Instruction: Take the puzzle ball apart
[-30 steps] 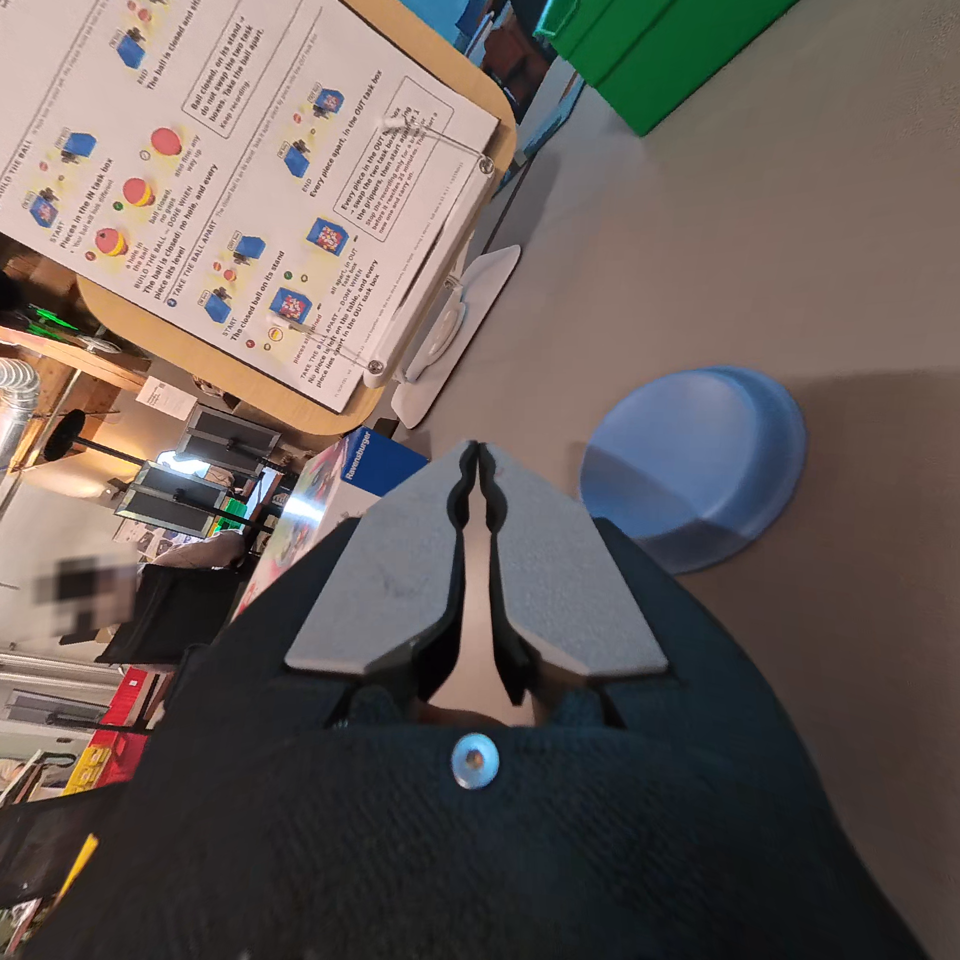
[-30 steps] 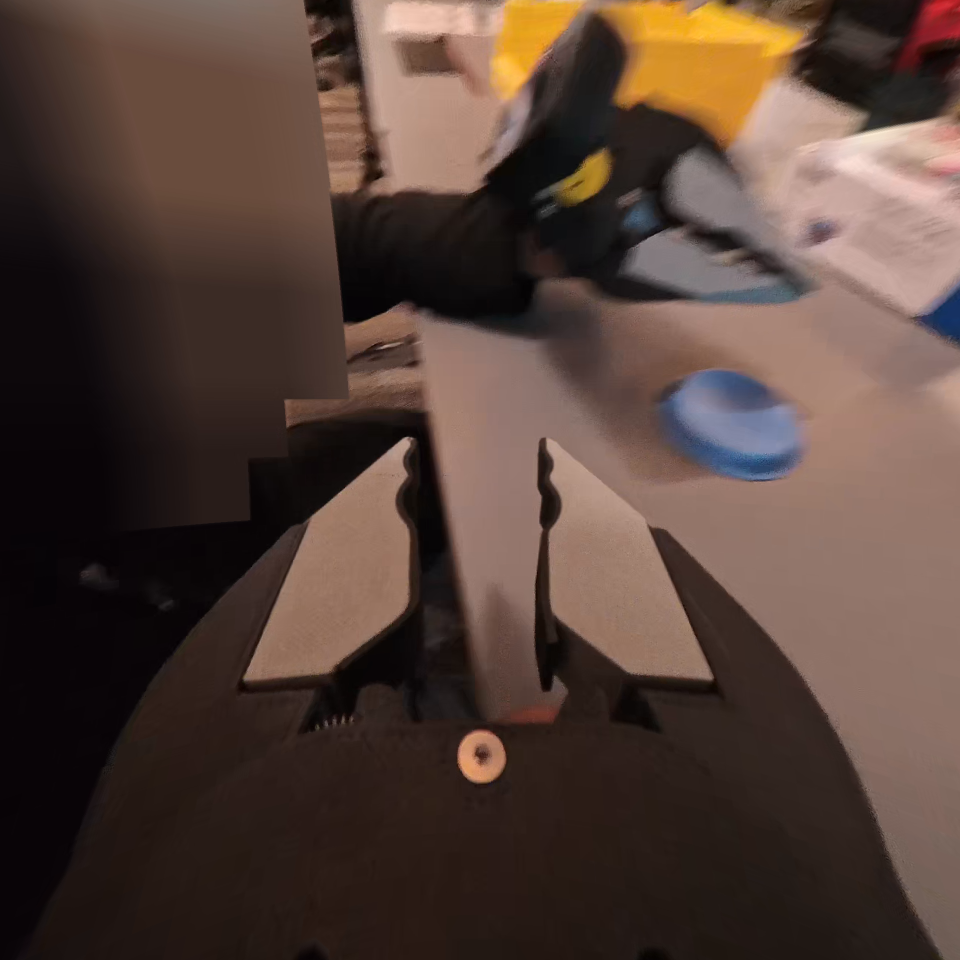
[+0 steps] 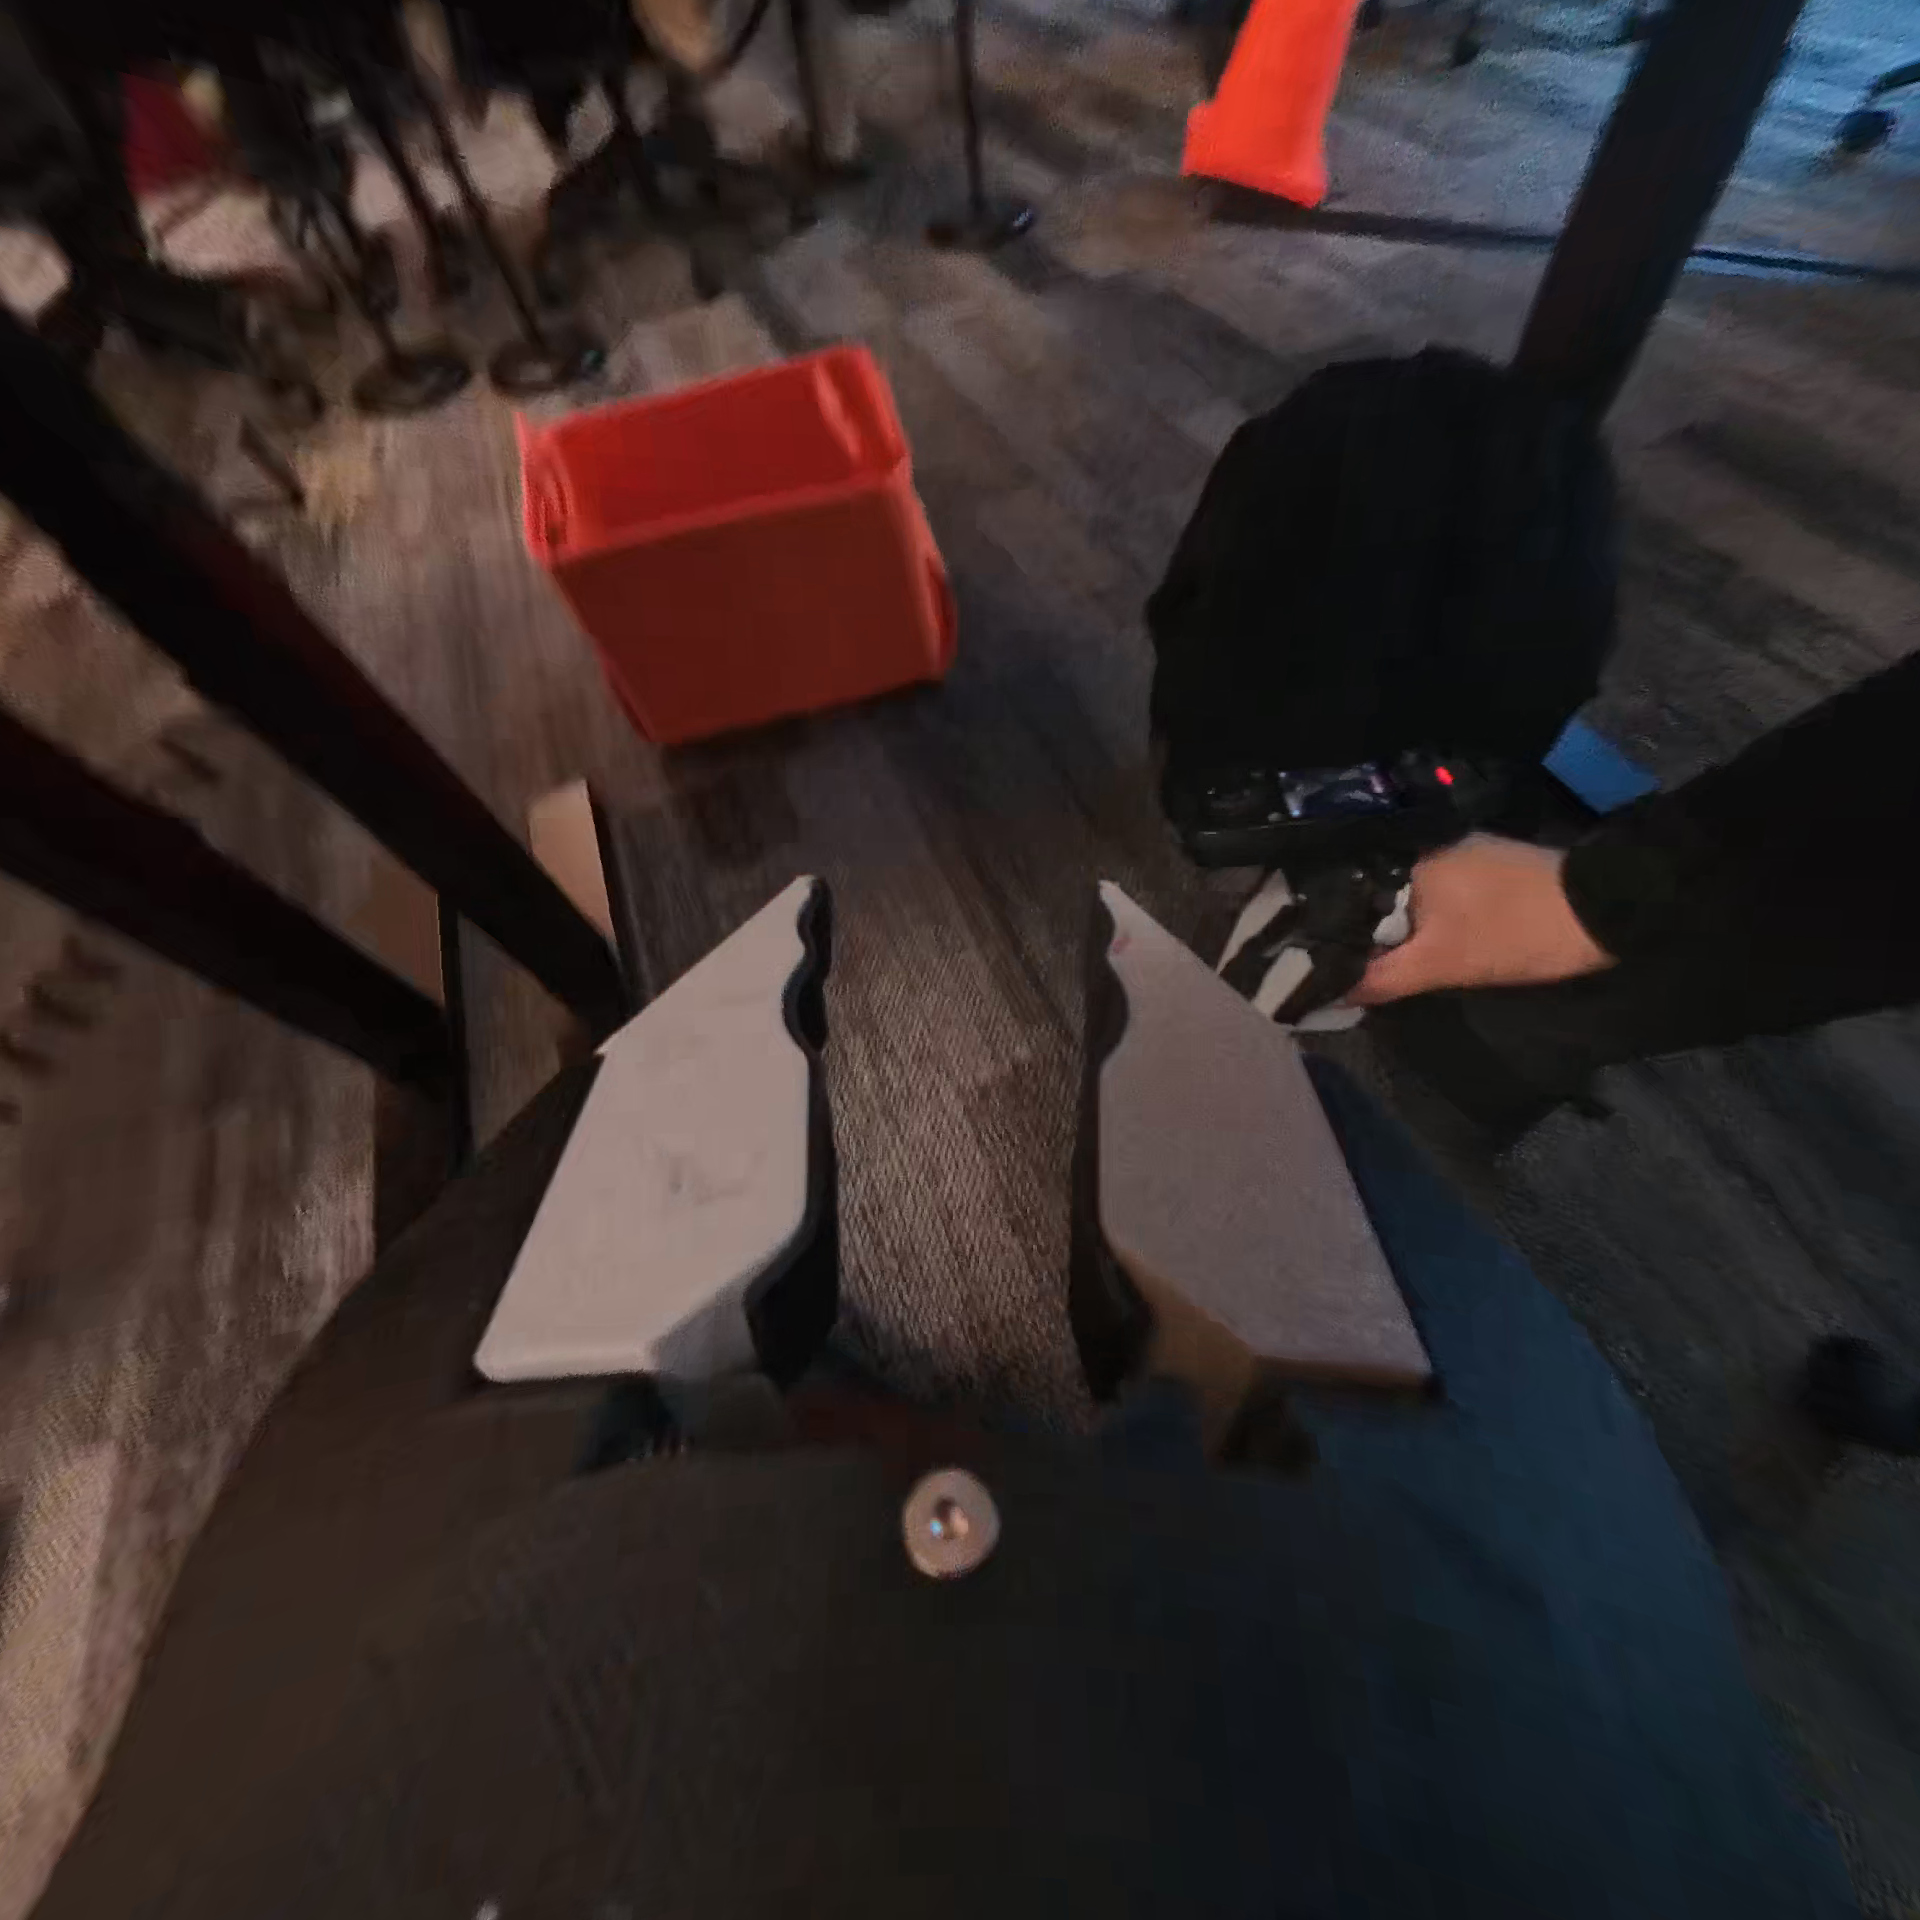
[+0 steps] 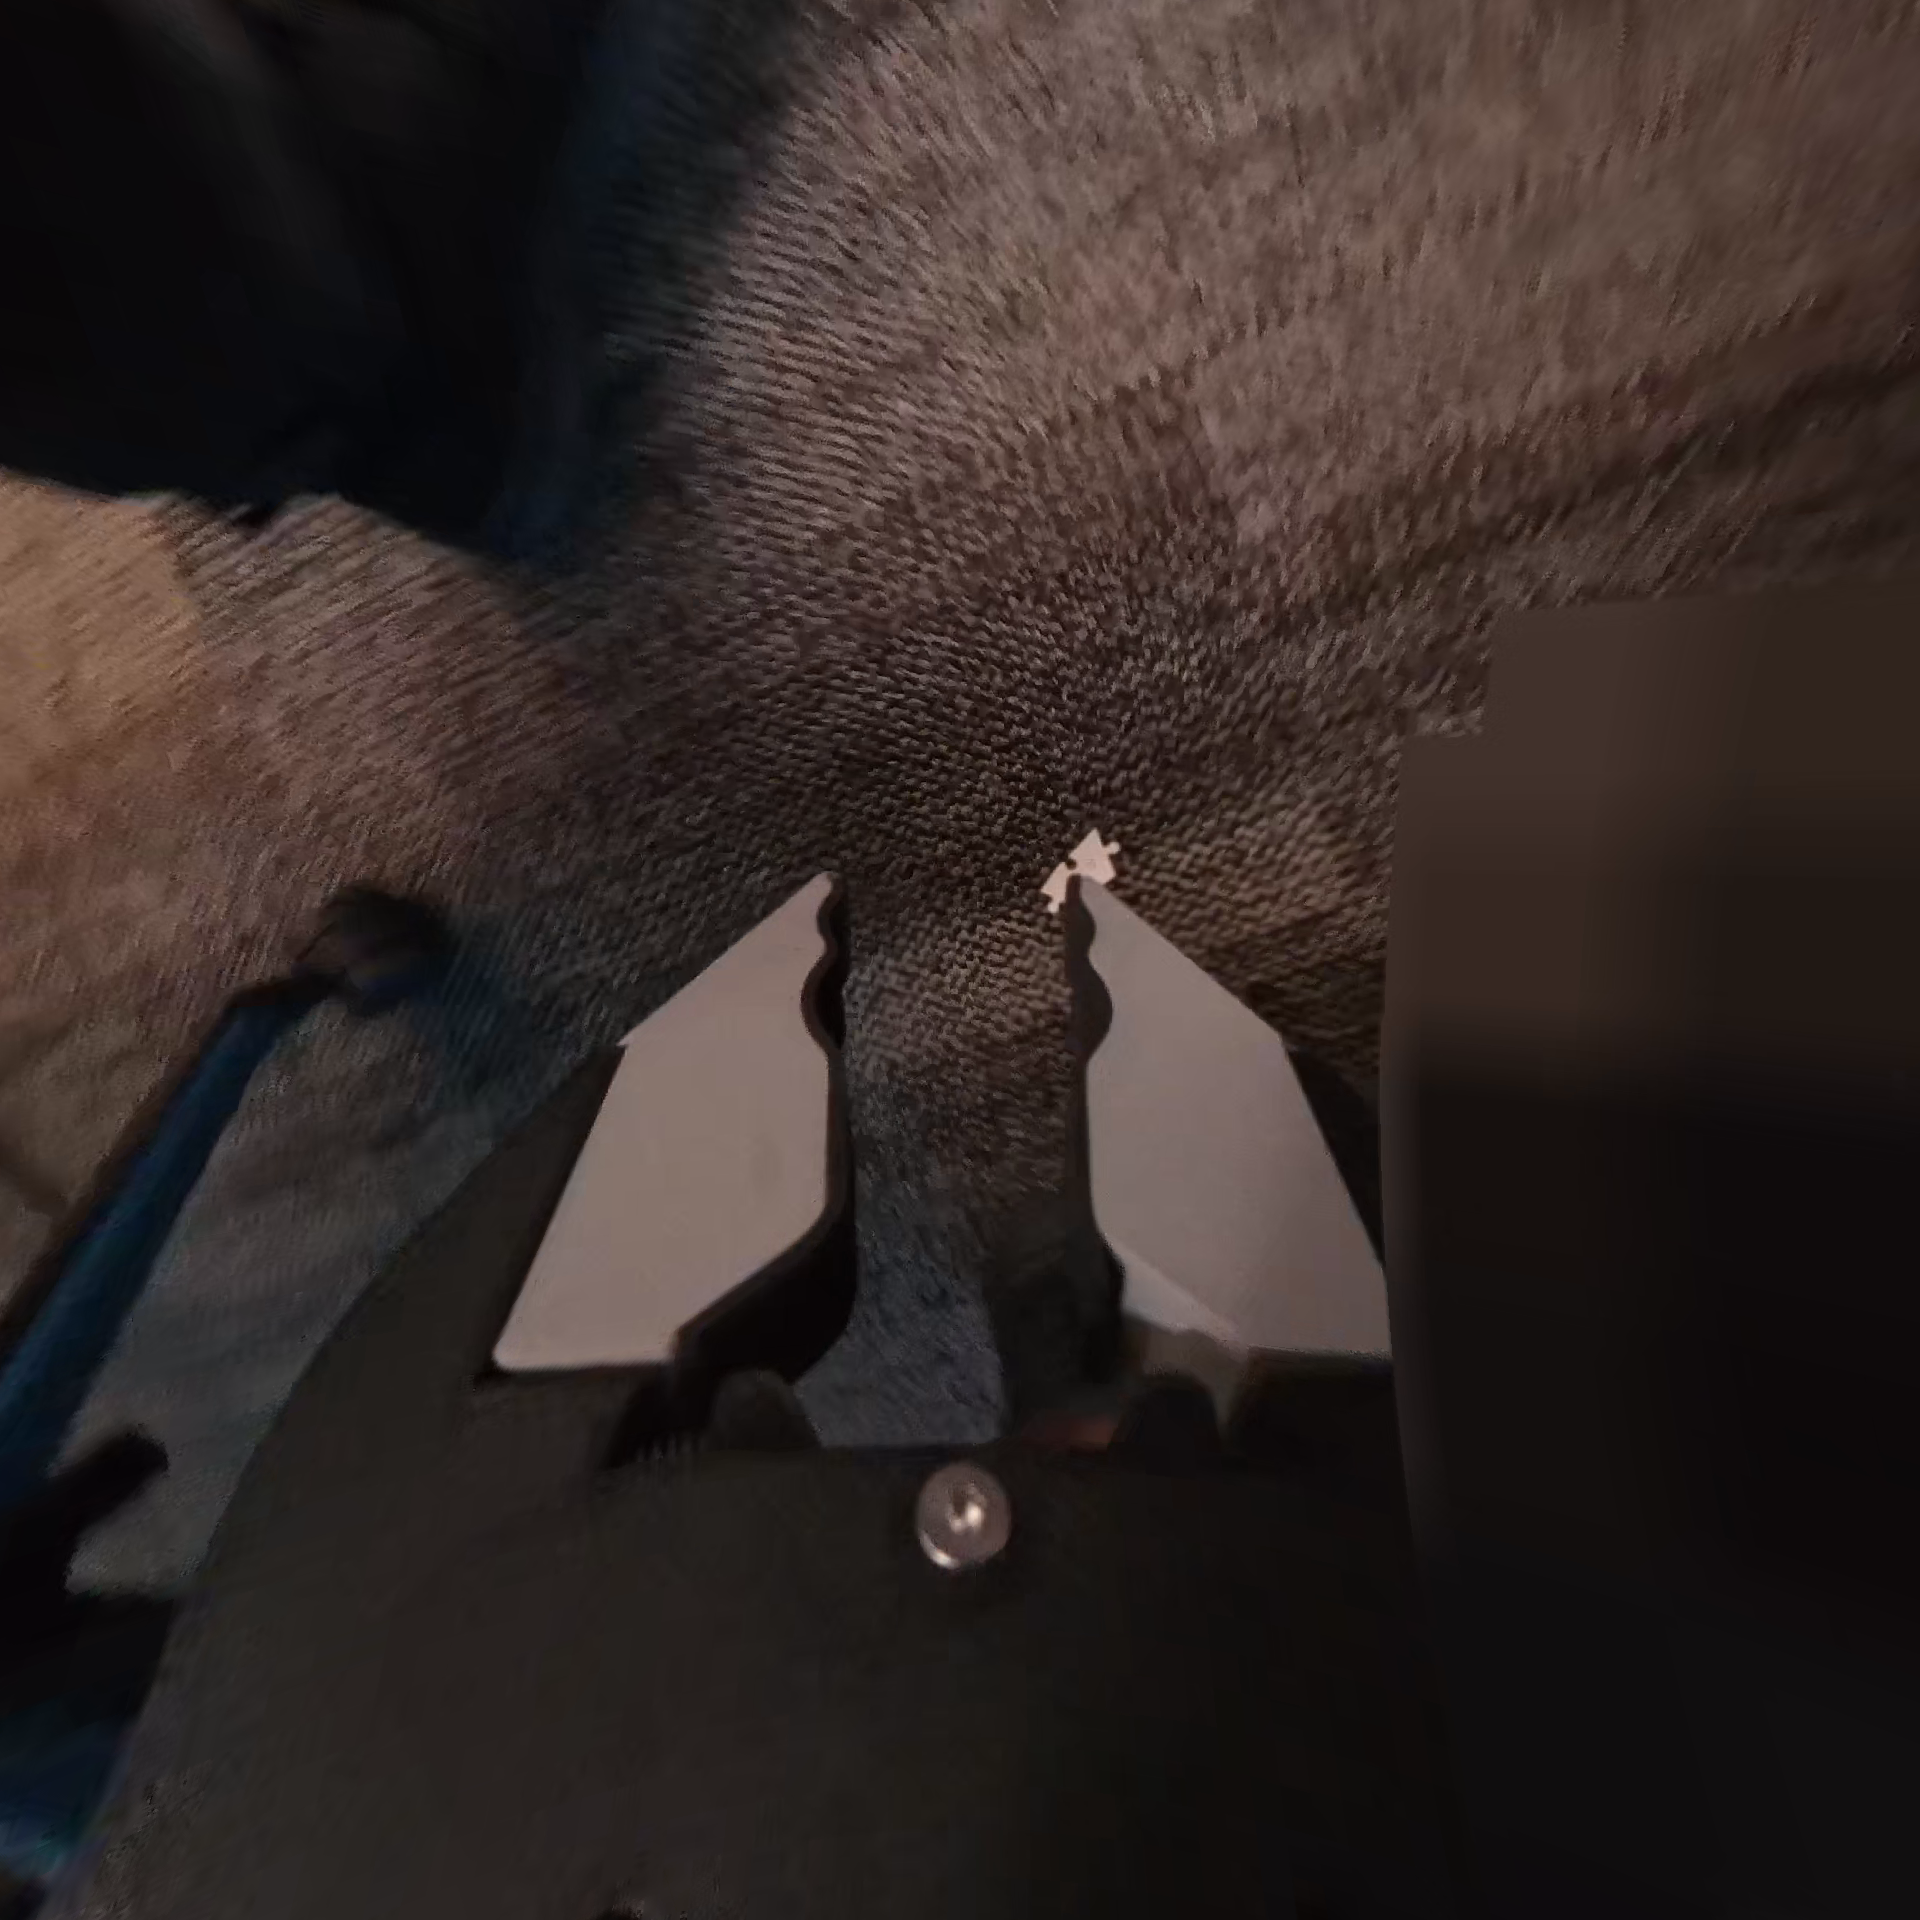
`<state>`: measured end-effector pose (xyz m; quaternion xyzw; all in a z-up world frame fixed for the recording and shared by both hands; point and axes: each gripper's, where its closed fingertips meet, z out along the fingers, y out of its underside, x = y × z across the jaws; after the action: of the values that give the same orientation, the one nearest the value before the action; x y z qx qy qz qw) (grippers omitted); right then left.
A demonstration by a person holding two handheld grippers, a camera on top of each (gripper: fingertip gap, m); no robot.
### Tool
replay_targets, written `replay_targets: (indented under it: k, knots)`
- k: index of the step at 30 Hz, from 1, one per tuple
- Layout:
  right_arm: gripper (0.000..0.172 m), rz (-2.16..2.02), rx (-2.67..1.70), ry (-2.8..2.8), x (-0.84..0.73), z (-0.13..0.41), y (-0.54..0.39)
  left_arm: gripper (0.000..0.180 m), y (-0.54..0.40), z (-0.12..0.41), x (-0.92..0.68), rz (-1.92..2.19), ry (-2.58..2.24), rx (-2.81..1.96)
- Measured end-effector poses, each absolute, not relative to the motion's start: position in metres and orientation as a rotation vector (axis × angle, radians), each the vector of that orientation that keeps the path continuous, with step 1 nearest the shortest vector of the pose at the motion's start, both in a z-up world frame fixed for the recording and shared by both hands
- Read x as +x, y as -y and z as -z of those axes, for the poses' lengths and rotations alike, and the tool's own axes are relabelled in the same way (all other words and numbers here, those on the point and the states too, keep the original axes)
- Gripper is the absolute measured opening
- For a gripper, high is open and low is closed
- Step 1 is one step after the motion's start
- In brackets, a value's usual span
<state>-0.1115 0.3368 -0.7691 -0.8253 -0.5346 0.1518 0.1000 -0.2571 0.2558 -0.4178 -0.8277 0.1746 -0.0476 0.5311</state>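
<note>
Puzzle piece (image 4: 1083, 869), small, pale cardboard, lies on grey woven carpet (image 4: 1039, 520) just beyond the right gripper (image 4: 954, 894), by its right fingertip (possibly touching), jaws spread and bare. Left gripper (image 3: 961, 904) hangs over carpet, jaws also spread with nothing between. Farther off stand a red plastic bin (image 3: 727, 561) and an orange cone (image 3: 1273, 94).

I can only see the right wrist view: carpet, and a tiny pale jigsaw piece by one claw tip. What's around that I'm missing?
Observer: A red open-topped plastic box stands on the carpet ahead of the left claw.
Visitor: Is that claw carrying anything?
Observer: No, its fingers stand apart with only grey woven carpet between.
Visitor: Anyone nearby?
Observer: A hand in a black sleeve grips the other tool's handle.
</note>
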Motion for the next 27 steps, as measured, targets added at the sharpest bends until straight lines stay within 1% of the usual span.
replay_targets:
  k: [2, 3, 5, 6, 7, 9, 11, 16, 18, 23, 25, 27]
  knots:
    - [0.039, -0.431, -2.607, 1.433, -0.105, 0.841, -0.333, 0.042, -0.251, 0.461, -0.273, 0.032, -0.371, -2.006]
    - [0.043, -0.384, -2.656, 1.399, -0.099, 0.874, -0.332, 0.040, -0.247, 0.475, -0.278, -0.016, -0.431, -2.032]
    - [0.046, -0.228, -2.708, 1.360, -0.085, 0.929, -0.339, 0.041, -0.246, 0.483, -0.294, -0.099, -0.489, -2.036]
    - [0.048, -0.158, -2.729, 1.321, -0.079, 0.949, -0.345, 0.036, -0.244, 0.490, -0.294, -0.047, -0.479, -2.031]
    - [0.049, -0.129, -2.750, 1.265, -0.077, 0.964, -0.351, 0.035, -0.241, 0.502, -0.291, 0.046, -0.477, -2.074]
    - [0.050, -0.163, -2.806, 1.140, -0.082, 0.985, -0.357, 0.046, -0.236, 0.520, -0.295, 0.110, -0.475, -2.160]
    - [0.048, -0.128, -2.860, 1.062, -0.081, 1.003, -0.361, 0.043, -0.231, 0.527, -0.309, 0.090, -0.480, -2.167]
    - [0.040, -0.065, -2.836, 0.972, -0.079, 1.005, -0.365, 0.042, -0.224, 0.538, -0.349, 0.092, -0.356, -2.218]
    - [0.020, -0.036, -2.861, 0.947, -0.076, 1.003, -0.361, 0.041, -0.221, 0.538, -0.357, 0.100, -0.332, -2.211]
    - [0.020, -0.086, -2.862, 0.923, -0.087, 0.993, -0.354, 0.040, -0.211, 0.544, -0.359, 0.124, -0.344, -2.224]
    - [0.020, -0.116, -2.834, 0.980, -0.096, 0.970, -0.350, 0.039, -0.209, 0.545, -0.361, 0.111, -0.355, -2.219]
    - [0.020, -0.181, -2.782, 1.101, -0.111, 0.927, -0.344, 0.039, -0.211, 0.545, -0.364, 0.106, -0.355, -2.222]
